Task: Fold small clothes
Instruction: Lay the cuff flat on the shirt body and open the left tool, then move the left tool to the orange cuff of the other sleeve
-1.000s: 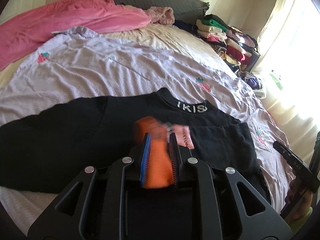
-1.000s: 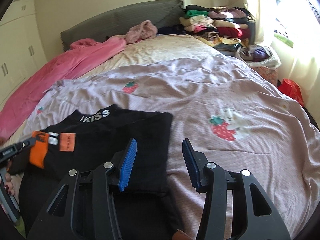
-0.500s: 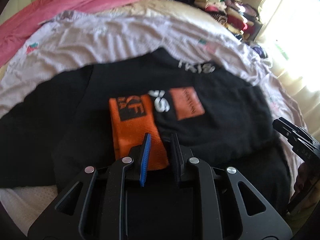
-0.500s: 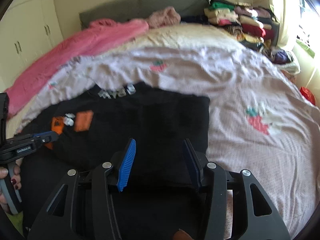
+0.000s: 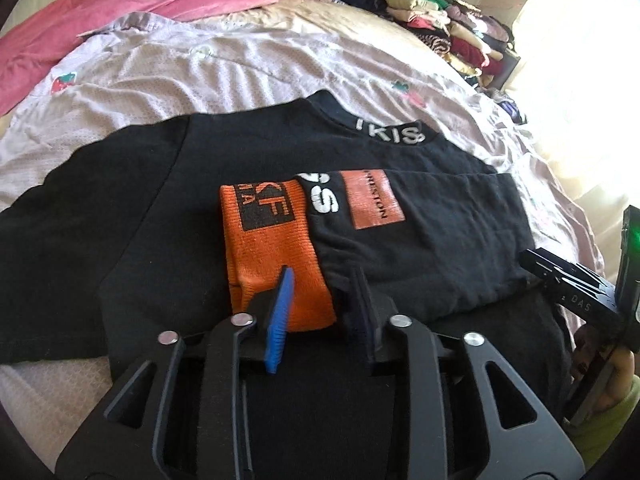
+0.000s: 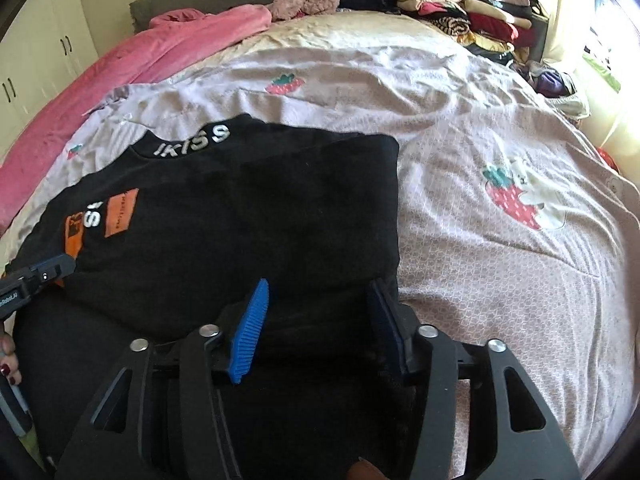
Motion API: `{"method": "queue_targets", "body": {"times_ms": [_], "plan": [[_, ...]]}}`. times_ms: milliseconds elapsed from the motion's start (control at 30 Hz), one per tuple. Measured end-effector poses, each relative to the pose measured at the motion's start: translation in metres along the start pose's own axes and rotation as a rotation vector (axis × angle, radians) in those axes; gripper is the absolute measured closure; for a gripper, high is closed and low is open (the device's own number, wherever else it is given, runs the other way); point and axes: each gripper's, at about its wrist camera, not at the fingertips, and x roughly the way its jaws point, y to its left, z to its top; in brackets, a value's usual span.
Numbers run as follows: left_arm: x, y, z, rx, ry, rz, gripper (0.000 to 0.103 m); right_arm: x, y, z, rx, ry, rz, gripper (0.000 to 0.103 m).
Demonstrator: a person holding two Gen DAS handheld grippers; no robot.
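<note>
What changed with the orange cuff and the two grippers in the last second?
The left gripper lowered the orange cuff onto the black top; its jaws have just been opening, letting it go. The right gripper sank too, jaws opening wider. The pink blanket and clothes pile stayed.

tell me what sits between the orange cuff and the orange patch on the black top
A strip of black sleeve with white letters lies between the orange cuff and the orange patch, clearest in the left wrist view.
</note>
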Motion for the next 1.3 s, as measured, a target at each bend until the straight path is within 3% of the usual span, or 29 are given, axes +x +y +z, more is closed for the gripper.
{"method": "queue_targets", "body": {"times_ms": [300,500,567,633,833,1300], "plan": [[-0.017,-0.008,-0.006,0.025,-0.026,0.0,0.058,-0.023,0.012,0.006,-0.026,-0.069,0.028,0.022],[-0.031,-0.002,-0.008,0.009,-0.058,0.024,0.04,-0.038,0.015,0.009,-0.013,-0.105,0.054,0.021],[-0.038,-0.001,-0.008,0.003,-0.079,0.032,0.027,-0.042,0.017,0.009,-0.01,-0.116,0.047,0.021],[-0.044,0.001,-0.008,0.001,-0.094,0.03,0.021,-0.047,0.02,0.008,-0.006,-0.128,0.047,0.021],[-0.065,0.002,-0.007,0.008,-0.146,0.054,0.011,-0.064,0.03,0.007,-0.008,-0.159,0.062,0.021],[-0.106,0.031,-0.013,-0.033,-0.22,0.109,0.01,-0.097,0.082,0.002,-0.056,-0.189,0.137,0.021]]}}
